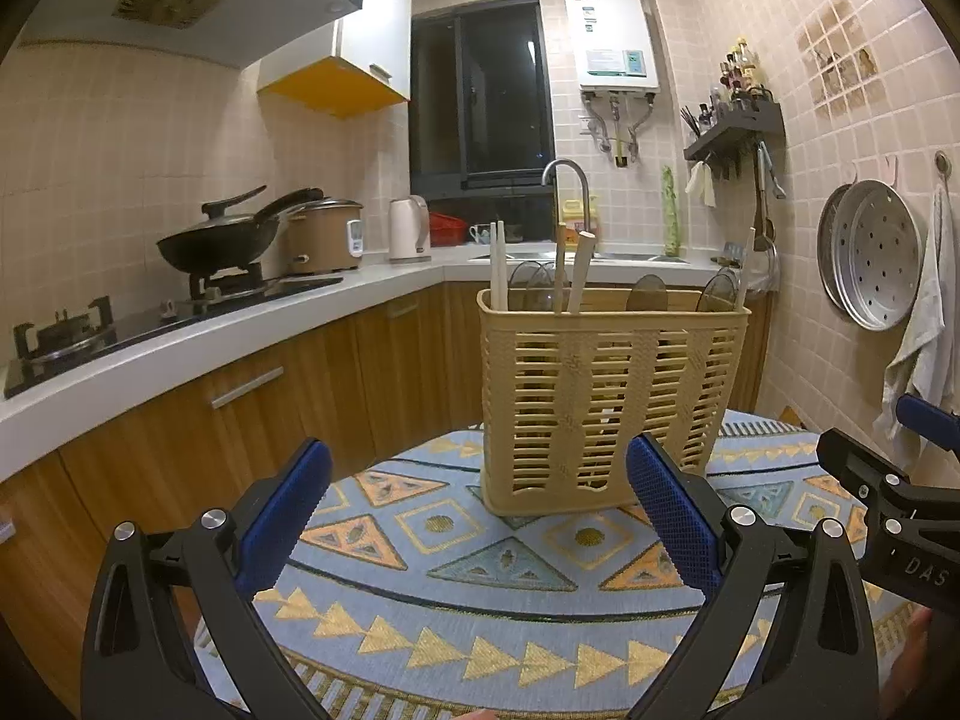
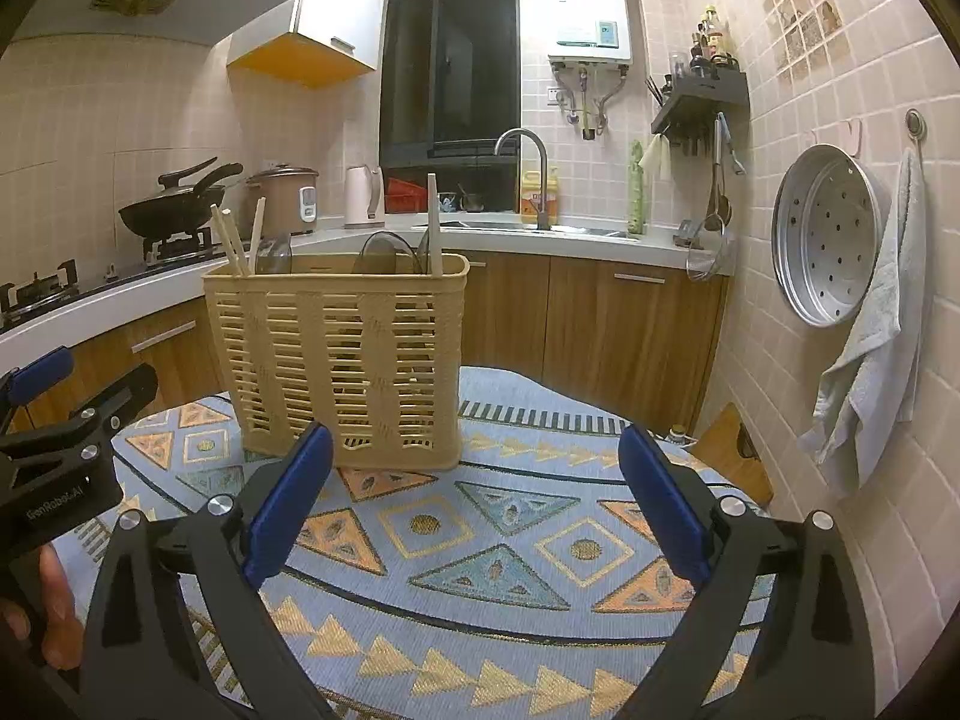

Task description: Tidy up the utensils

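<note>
Beige slotted utensil basket (image 1: 606,396) upright on patterned cloth (image 2: 510,540), dead ahead of left gripper (image 1: 480,516), left-of-centre for right gripper (image 2: 474,510); chopsticks (image 1: 498,267) vertical inside; both spread wide, empty.

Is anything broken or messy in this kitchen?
Yes, a patch of wall tiles high on the right looks chipped and brown, unlike the clean ones around it. On the table, the utensil basket stands upright, though the chopsticks in it lean different ways. Nothing looks spilled.
</note>
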